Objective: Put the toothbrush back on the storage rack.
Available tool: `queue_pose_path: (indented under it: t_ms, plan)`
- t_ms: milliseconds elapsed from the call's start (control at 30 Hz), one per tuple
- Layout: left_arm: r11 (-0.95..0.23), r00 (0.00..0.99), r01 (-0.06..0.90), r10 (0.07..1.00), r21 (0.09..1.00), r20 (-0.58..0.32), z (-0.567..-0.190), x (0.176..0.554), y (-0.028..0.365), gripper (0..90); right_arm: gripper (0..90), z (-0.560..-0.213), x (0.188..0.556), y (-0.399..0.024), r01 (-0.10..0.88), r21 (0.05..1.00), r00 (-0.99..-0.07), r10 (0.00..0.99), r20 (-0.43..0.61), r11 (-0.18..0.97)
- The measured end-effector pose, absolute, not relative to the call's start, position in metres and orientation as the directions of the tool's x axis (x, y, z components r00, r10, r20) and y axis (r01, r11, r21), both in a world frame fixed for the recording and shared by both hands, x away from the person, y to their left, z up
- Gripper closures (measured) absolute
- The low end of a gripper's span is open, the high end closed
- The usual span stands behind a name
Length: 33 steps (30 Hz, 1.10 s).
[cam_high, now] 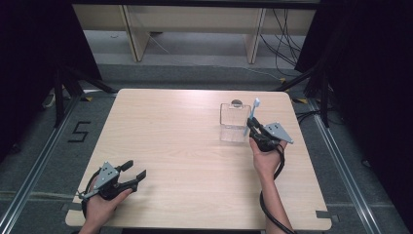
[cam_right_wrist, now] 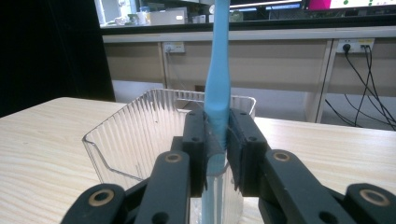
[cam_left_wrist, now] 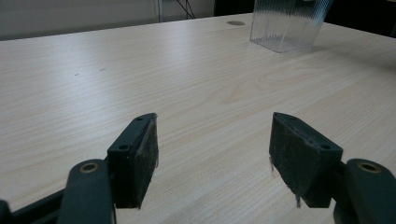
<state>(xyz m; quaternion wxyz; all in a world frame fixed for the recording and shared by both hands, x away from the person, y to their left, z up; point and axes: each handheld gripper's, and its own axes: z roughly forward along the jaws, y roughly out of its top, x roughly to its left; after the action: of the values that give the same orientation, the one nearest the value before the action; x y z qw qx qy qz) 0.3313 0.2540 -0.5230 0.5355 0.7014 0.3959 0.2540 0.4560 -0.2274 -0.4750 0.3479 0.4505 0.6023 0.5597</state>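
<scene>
Two hand-held grippers are in play on the bench [cam_high: 195, 146]. From the high view, the left hand-held gripper [cam_high: 138, 171] sits idle at about seven o'clock on the bench, jaws spread wide, nothing between them — parked, I'd judge, to keep out of the way. Over at two o'clock the right hand-held gripper [cam_high: 251, 124] is clamped on a blue toothbrush [cam_high: 252, 114], holding it upright at the near edge of a clear ribbed container [cam_high: 231, 122], head up; that posture suits standing it inside, I'd say. A small dark disc [cam_high: 236, 102] lies just beyond the container; what it is, I can't tell.

Left gripper view now: wide gap between the pads, bare wood beyond, and the container at one o'clock, its top cut off by the frame.

Right gripper view: jaws pinched tight on the toothbrush handle, container wall right behind. The brush head runs off the top edge, and the lower handle is hidden behind the jaws, so whether it is inside the container I cannot say
</scene>
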Motion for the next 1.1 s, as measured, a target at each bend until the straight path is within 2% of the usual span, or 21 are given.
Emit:
queue_pose_path:
  t_ms: [133,200,500,1100]
  plan:
    - [-0.107,0.561,0.275,0.825,0.956,-0.069,-0.524,0.332,0.253,32.3,78.0,-0.475,0.458,-0.230,0.135,0.991,-0.355,0.933,0.058,-0.010]
    - [-0.115,0.556,0.284,0.828,0.952,-0.066,-0.523,0.331,0.254,32.3,77.8,-0.476,0.458,-0.229,0.154,0.988,-0.357,0.930,0.083,-0.029]
    - [-0.121,0.557,0.284,0.828,0.951,-0.061,-0.523,0.331,0.253,32.3,77.1,-0.476,0.457,-0.229,0.145,0.989,-0.359,0.930,0.077,-0.026]
    - [-0.120,0.565,0.274,0.823,0.954,-0.059,-0.523,0.331,0.250,32.3,66.7,-0.468,0.430,-0.244,0.149,0.989,-0.345,0.936,0.072,-0.021]
